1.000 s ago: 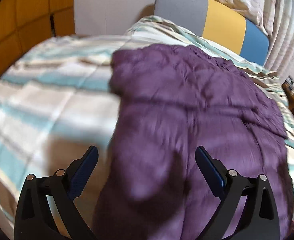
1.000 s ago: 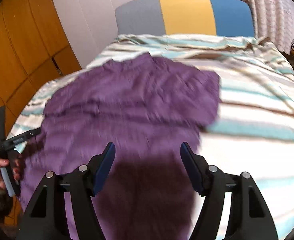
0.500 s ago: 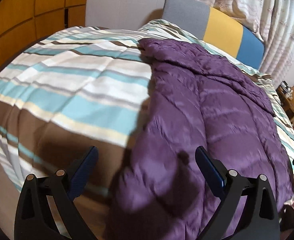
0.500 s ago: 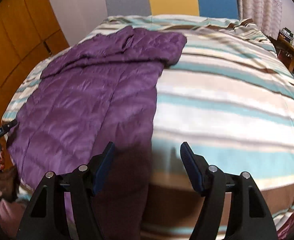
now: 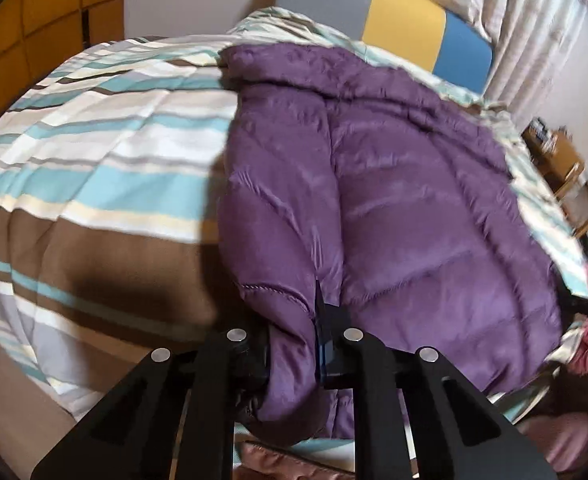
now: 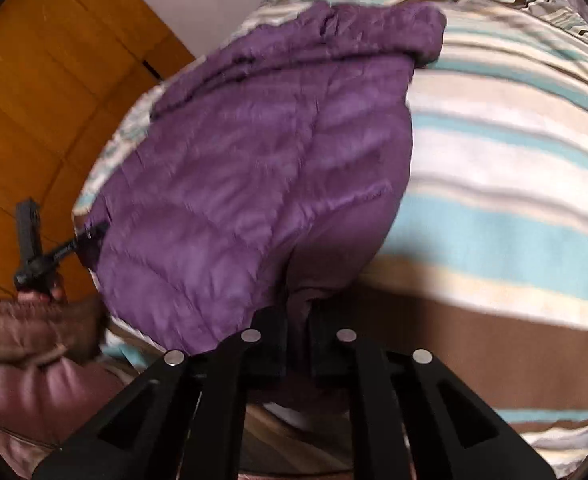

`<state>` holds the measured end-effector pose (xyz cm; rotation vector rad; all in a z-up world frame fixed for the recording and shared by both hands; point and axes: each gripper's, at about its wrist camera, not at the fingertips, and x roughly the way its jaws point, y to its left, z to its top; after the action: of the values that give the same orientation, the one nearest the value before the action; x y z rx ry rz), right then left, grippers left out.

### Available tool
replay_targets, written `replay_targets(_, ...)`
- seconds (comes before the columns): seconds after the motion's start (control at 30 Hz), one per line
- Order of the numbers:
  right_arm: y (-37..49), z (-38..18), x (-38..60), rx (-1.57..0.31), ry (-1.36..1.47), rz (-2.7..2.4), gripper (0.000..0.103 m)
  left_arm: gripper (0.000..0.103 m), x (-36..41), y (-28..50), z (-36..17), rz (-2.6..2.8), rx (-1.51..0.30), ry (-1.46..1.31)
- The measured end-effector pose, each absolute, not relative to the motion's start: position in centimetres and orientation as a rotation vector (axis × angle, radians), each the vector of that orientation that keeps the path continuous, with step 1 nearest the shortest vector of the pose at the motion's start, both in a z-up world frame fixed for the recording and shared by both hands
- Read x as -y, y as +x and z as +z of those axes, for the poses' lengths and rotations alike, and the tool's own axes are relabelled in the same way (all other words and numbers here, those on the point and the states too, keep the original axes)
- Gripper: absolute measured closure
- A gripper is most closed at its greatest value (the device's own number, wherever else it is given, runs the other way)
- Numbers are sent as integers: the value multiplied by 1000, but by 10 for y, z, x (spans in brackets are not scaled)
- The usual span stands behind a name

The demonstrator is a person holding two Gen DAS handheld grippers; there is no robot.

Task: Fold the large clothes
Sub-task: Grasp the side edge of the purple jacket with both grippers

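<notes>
Both grippers clamp the near hem of a purple quilted jacket (image 5: 414, 208) spread on a bed. In the left wrist view, the left gripper (image 5: 294, 344) has its jaws drawn narrow on a bunched fold at the jacket's near left corner, the fabric bulging out between and below the fingers. In the right wrist view, the right gripper (image 6: 298, 344) likewise pinches a dark fold of the jacket (image 6: 262, 160) at its near right corner, jaws close together with cloth between them.

The jacket lies lengthwise down the bed, hem at the foot edge and collar toward the headboard, flat but puffy, with a sleeve folded along its left side. It rests on a duvet (image 5: 94, 168) striped in teal, white, cream and brown, which shows bare on either side of the garment.

At the left of the right wrist view, the left gripper (image 6: 38, 252) appears again, held in a hand at the jacket's far corner, above a brownish-pink padded sleeve (image 6: 34, 360).

Beyond the jacket stands a headboard (image 5: 406, 20) in grey, yellow and blue panels, with pale curtains (image 5: 534, 32) behind it, an orange-brown panelled wall (image 6: 46, 92) to the left, and a wooden shelf (image 5: 554, 160) at the right.
</notes>
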<state>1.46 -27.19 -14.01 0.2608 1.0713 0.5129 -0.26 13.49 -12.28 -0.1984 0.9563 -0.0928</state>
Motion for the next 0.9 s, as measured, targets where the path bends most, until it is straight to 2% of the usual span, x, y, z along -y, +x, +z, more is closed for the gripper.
replay_targets(0.33,78,-91,302,-859,493,485,97,88,-163,58,-75,-124,-841,-425)
replay_targets(0.63,149,-98,297,-863,564,430,97,88,-161,137,-69,-108,-848,-388)
replay_targets(0.9,190,-109,288,-868,483,325,97,88,-159,192,-88,-62,-882,-364)
